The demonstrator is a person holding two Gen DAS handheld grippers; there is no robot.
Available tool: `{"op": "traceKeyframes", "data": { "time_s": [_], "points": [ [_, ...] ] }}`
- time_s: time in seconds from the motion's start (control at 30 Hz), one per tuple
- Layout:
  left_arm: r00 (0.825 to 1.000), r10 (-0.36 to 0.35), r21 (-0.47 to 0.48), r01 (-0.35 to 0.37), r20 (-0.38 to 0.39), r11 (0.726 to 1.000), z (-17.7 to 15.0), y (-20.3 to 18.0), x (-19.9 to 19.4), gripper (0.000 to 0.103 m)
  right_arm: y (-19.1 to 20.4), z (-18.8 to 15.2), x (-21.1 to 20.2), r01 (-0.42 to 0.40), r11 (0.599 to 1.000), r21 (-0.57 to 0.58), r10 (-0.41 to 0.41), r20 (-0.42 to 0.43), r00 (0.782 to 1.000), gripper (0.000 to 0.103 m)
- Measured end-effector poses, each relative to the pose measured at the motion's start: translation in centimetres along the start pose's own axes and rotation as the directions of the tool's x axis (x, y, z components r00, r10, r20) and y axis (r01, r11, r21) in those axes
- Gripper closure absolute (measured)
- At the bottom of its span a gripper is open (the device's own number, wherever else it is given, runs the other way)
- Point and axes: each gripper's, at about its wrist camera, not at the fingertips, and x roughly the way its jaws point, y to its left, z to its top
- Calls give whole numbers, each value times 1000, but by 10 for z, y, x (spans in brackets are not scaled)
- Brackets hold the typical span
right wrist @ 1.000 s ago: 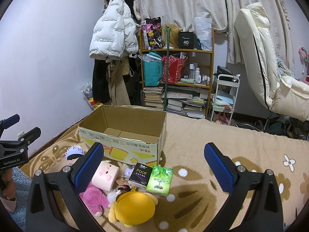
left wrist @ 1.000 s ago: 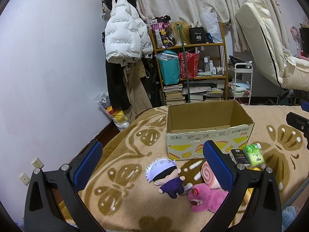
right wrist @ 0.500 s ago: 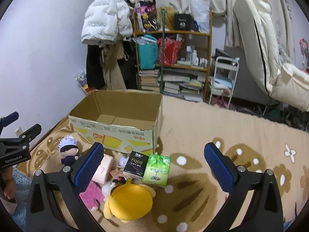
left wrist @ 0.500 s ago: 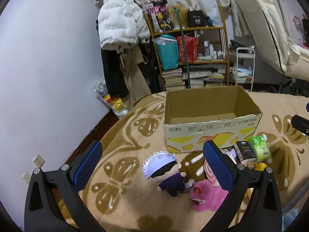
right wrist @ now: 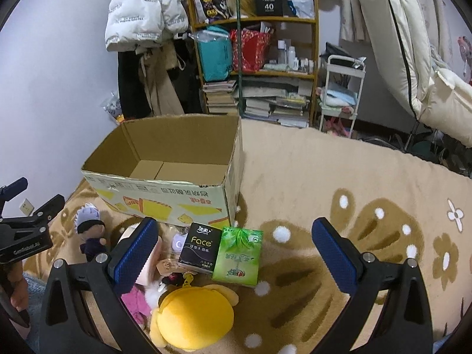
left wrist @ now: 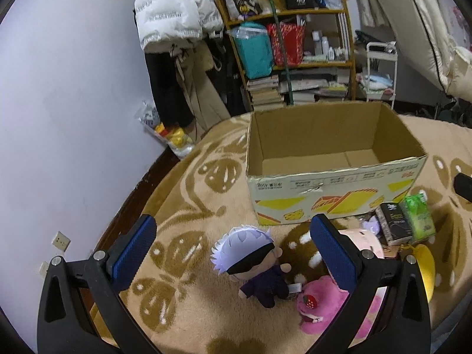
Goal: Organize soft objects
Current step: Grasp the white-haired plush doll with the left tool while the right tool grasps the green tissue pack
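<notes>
Now, left gripper (left wrist: 233, 253): jaws wide apart, holding nothing
Right gripper (right wrist: 234, 252): spread wide, nothing between the fingers
Cardboard box (left wrist: 333, 194): open-topped, on the blanket (right wrist: 324, 177)
White-haired doll (left wrist: 250, 261): just in front of the cardboard box, beside the pink plush (left wrist: 321, 309)

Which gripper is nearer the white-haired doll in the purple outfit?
Left. The left gripper hangs open right above the white-haired doll, which lies between its fingers in that view. The right gripper is off to the doll's right, over the tissue packs.
</notes>
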Motion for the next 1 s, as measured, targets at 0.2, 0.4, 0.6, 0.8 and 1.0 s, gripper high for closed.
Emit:
{"op": "traceKeyframes", "data": {
  "time_s": [0.2, 0.4, 0.6, 0.8, 1.0],
  "points": [
    [996, 5, -12, -6, -89, 1000, 1, -1, 31, 0, -6, 0, 28, 21, 1000, 13, -20, -65, 998, 0],
    [984, -4, -21, 0, -176, 1000, -5, -2, 59, 0, -11, -6, 57, 22, 999, 43, -16, -154, 988, 3],
    [969, -12, -34, 4, -247, 999, -12, 1, 80, 0, -19, -15, 78, 36, 997, 69, -18, -240, 971, 15],
    [953, -14, -12, 11, -303, 1000, -19, -2, 96, 0, -28, -25, 94, 36, 994, 107, -1, -306, 952, 22],
    [936, 14, 15, -9, -352, 1000, -27, -4, 110, 0, -32, -31, 102, 14, 989, 144, 37, -341, 939, 22]
  ]
}}
